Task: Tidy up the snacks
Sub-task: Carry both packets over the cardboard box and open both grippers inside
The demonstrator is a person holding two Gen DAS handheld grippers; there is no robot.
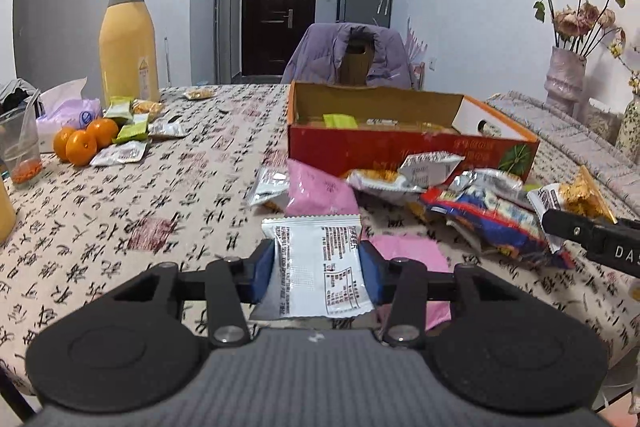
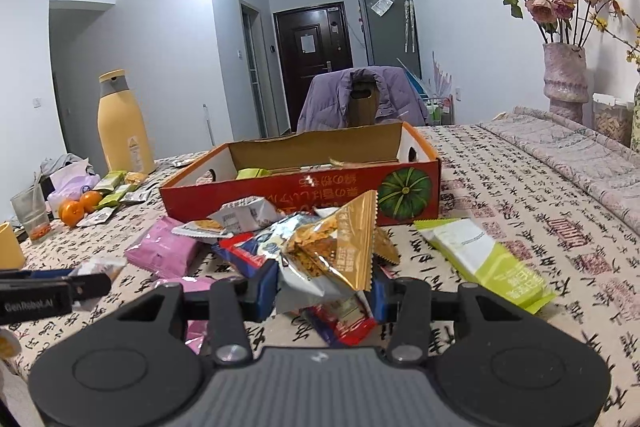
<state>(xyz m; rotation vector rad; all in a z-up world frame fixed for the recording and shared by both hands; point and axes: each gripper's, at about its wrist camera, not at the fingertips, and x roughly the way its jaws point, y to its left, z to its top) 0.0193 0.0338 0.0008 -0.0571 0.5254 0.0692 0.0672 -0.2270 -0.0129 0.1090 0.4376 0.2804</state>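
My left gripper (image 1: 316,269) is shut on a white snack packet (image 1: 320,267) with printed text, held above the patterned tablecloth. My right gripper (image 2: 326,281) is shut on a gold snack packet (image 2: 340,247), lifted over a pile of snack packets (image 2: 256,239). The red cardboard box (image 1: 400,147) stands open behind the pile, with a few packets inside; it also shows in the right wrist view (image 2: 280,195). The right gripper with the gold packet shows at the right edge of the left wrist view (image 1: 580,223). Pink packets (image 1: 320,191) lie in front of the box.
A yellow bottle (image 1: 128,43), oranges (image 1: 80,143), more snack packets (image 1: 132,131) and a plastic cup (image 1: 20,147) stand at the left. A green packet (image 2: 488,259) lies right of the pile. A flower vase (image 2: 566,83) and a chair with a purple jacket (image 1: 352,55) stand behind.
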